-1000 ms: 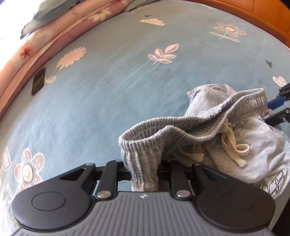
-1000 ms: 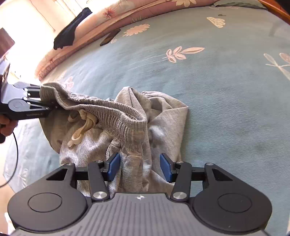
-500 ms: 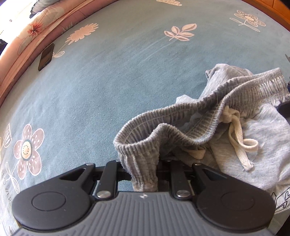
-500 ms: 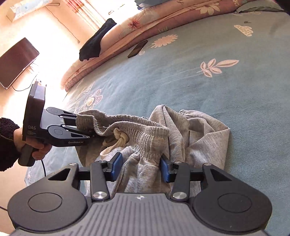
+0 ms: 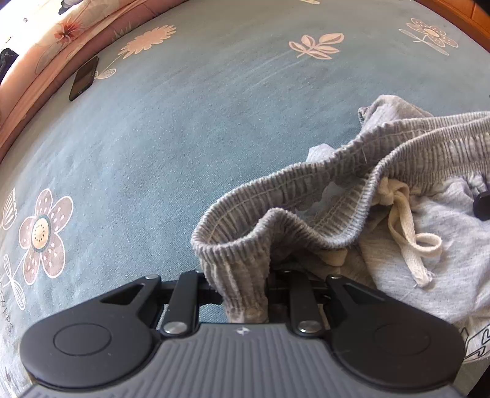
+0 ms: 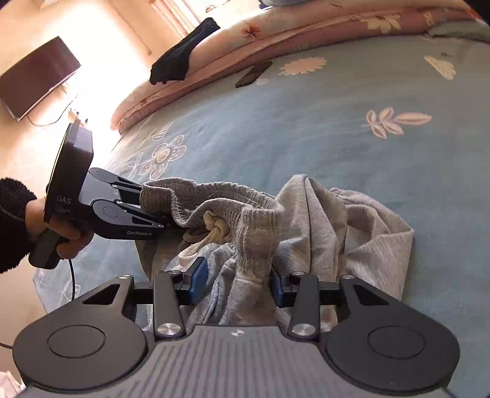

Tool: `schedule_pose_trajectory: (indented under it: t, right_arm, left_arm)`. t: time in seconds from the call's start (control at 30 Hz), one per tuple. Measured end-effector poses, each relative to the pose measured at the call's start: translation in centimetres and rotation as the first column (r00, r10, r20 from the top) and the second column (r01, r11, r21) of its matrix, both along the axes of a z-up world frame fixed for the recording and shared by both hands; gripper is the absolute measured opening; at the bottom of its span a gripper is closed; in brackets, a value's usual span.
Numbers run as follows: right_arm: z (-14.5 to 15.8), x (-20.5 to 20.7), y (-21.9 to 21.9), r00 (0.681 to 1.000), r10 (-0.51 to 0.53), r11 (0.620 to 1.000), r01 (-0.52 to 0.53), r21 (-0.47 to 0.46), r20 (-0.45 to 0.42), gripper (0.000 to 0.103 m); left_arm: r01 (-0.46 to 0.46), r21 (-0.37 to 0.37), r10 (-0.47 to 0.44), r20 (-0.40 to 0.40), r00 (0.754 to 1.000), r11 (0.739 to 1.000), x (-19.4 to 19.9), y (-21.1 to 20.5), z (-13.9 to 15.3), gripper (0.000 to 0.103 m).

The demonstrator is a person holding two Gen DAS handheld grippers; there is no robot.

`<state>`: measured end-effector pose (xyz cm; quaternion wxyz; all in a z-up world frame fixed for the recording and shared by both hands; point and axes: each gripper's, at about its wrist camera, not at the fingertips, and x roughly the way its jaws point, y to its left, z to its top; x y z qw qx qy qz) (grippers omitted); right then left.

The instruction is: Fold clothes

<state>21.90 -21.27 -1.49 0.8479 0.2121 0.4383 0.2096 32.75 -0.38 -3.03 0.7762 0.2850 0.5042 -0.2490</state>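
Note:
Grey sweat shorts [image 5: 428,275] [image 6: 352,232] lie crumpled on the blue flowered bedsheet [image 5: 183,122]. Their ribbed waistband [image 5: 306,189] is lifted and stretched between my two grippers. My left gripper [image 5: 245,284] is shut on one end of the waistband; in the right wrist view this left gripper [image 6: 165,220] comes in from the left, held by a hand in a dark sleeve. My right gripper [image 6: 237,283] has its blue pads closing on the other bunched end of the waistband, with cloth filling the gap. A cream drawstring [image 5: 404,220] [image 6: 214,229] hangs knotted below the band.
A dark phone [image 5: 83,78] [image 6: 253,73] lies on the sheet near a pink flowered quilt [image 6: 306,33]. A black garment [image 6: 183,52] is draped over the quilt. A wall TV [image 6: 36,76] hangs at far left. The wooden bed edge [image 5: 459,12] runs along the far right.
My right gripper's pads went from standing apart around the waistband to gripping it. The band is now lifted and stretched, and the left gripper has come fully into the right view.

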Motion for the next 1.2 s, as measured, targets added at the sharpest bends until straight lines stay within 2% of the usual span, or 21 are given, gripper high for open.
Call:
schedule_pose_trajectory:
  t: [0.13,0.17,0.27,0.33,0.43,0.47,0.5,0.57,0.63,0.67,0.7,0.77,0.87,1.0,1.07,1.13,1.2]
  right_arm:
    - [-1.8,0.6,-0.9,0.997,-0.025,0.990,0.035,0.135,-0.078,0.049]
    - [-2.3,0.7,-0.7,0.996,-0.026,0.990,0.038,0.134,-0.087,0.050]
    - [-3.5,0.7,-0.4,0.995,-0.029,0.994,0.039,0.105,-0.094,0.062]
    - [-3.8,0.8,-0.2,0.995,-0.030,0.997,0.037,0.069,-0.100,0.062]
    - [-2.8,1.2,0.2,0.992,-0.024,0.999,0.028,0.030,-0.121,0.053]
    - [-2.3,1.3,0.4,0.992,-0.022,1.000,0.024,0.018,-0.122,0.041]
    - [-1.4,1.0,0.4,0.996,-0.012,1.000,0.014,0.013,-0.089,0.034]
    - [0.6,0.5,0.3,1.000,0.007,1.000,-0.007,0.001,-0.026,0.034]
    - [1.0,0.5,0.5,0.999,0.037,0.999,-0.037,-0.016,-0.017,0.034]
    - [1.1,0.5,0.6,0.999,0.051,0.998,-0.051,-0.026,-0.015,0.028]
    - [0.6,0.8,0.9,0.997,0.054,0.996,-0.057,-0.063,-0.046,0.017]
    - [0.5,1.2,1.5,0.994,0.043,0.987,-0.059,-0.150,-0.103,0.015]
    - [2.9,0.8,1.5,0.993,0.059,0.988,-0.072,-0.137,-0.098,0.017]
    - [6.6,-0.3,1.3,0.991,0.077,0.988,-0.091,-0.125,-0.112,0.020]
    - [8.5,-0.9,1.5,0.991,0.078,0.982,-0.096,-0.164,-0.111,0.020]
    - [10.4,-1.5,1.7,0.991,0.088,0.977,-0.106,-0.186,-0.105,0.017]
    - [12.0,-1.9,1.8,0.991,0.080,0.978,-0.098,-0.184,-0.105,0.007]
  left_arm:
    - [0.003,0.008,-0.003,0.004,1.000,1.000,-0.2,-0.1,-0.2,0.020]
    - [0.000,0.007,0.000,0.003,1.000,1.000,-0.2,-0.1,-0.2,0.021]
    - [0.002,0.006,-0.002,0.002,1.000,1.000,-0.3,0.0,-0.2,0.021]
    - [0.014,0.009,-0.014,0.011,1.000,1.000,-0.4,-0.1,0.0,0.021]
    - [0.017,0.020,-0.018,0.019,1.000,1.000,-0.8,-0.1,0.2,0.020]
    - [0.010,0.022,-0.010,0.020,1.000,1.000,-0.8,-0.2,0.4,0.020]
    - [0.005,0.022,-0.005,0.021,1.000,1.000,-0.9,-0.2,0.6,0.020]
    - [0.005,0.020,-0.006,0.031,0.999,1.000,-1.2,-0.2,1.2,0.020]
    - [0.002,0.021,-0.003,0.043,0.999,1.000,-1.4,-0.3,1.8,0.018]
    - [-0.002,0.024,0.001,0.047,0.999,1.000,-1.4,-0.4,2.2,0.018]
    - [-0.007,0.026,0.006,0.050,0.999,1.000,-1.4,-0.5,2.5,0.017]
    - [-0.025,0.020,0.024,0.046,0.999,1.000,-1.6,-0.6,3.8,0.017]
    - [-0.022,0.015,0.020,0.074,0.997,1.000,-2.2,-0.8,6.6,0.017]
    - [-0.039,-0.001,0.039,0.069,0.997,0.999,-2.5,-0.7,10.3,0.017]
    - [-0.023,0.003,0.022,0.058,0.998,1.000,-2.9,-0.9,12.1,0.018]
    - [0.014,0.005,-0.014,0.062,0.998,1.000,-3.6,-1.2,13.6,0.019]
    - [0.048,-0.003,-0.047,0.086,0.995,0.999,-4.3,-1.4,14.8,0.019]
